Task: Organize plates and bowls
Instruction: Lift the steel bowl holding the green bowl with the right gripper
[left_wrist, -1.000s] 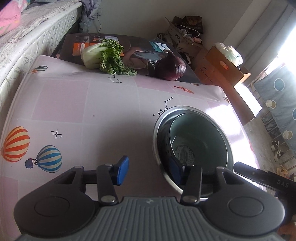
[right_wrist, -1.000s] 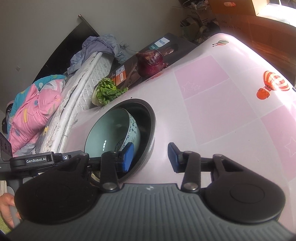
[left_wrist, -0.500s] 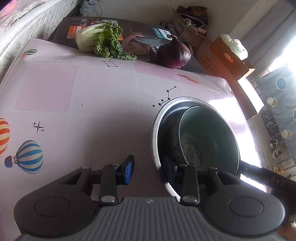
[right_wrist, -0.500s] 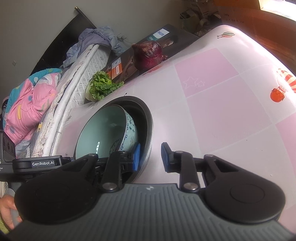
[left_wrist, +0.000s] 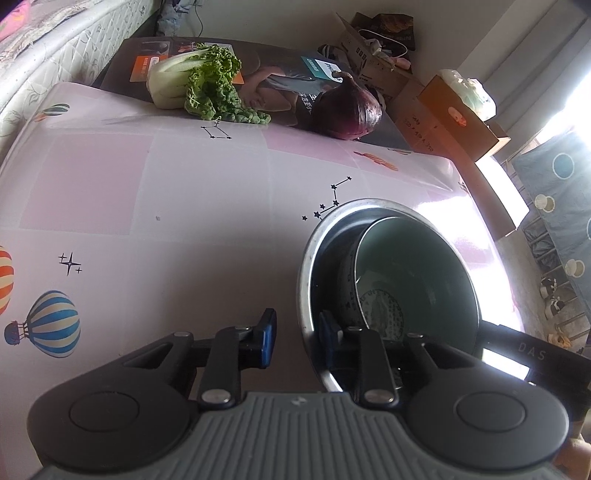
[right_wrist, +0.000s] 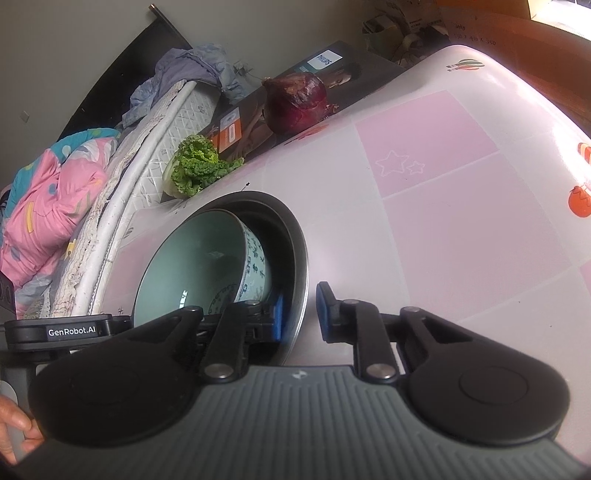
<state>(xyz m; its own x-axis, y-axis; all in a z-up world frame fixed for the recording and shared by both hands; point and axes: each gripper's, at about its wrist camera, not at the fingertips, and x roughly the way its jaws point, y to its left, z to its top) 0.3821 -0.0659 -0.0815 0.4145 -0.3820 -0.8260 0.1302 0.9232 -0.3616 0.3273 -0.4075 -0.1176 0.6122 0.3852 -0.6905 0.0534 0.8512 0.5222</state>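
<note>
A steel bowl (left_wrist: 306, 258) stands on the pink table, with a pale green ceramic bowl (left_wrist: 417, 266) with blue patterns tilted inside it. My left gripper (left_wrist: 295, 332) straddles the steel bowl's near rim, one finger outside and one inside, with a gap at the pads. My right gripper (right_wrist: 301, 314) straddles the opposite rim (right_wrist: 301, 273) the same way, its left finger inside next to the ceramic bowl (right_wrist: 199, 266). Neither pair of pads visibly presses the rim.
A bok choy (left_wrist: 199, 85) and a red onion (left_wrist: 351, 110) lie at the table's far edge on a dark box (left_wrist: 280, 77). A mattress (right_wrist: 122, 206) with bedding runs along one side. Cardboard boxes (left_wrist: 458, 118) stand on the floor beyond.
Both grippers have narrowed around the steel bowl's rim and moved in closer. The ceramic bowl stays tilted inside.
</note>
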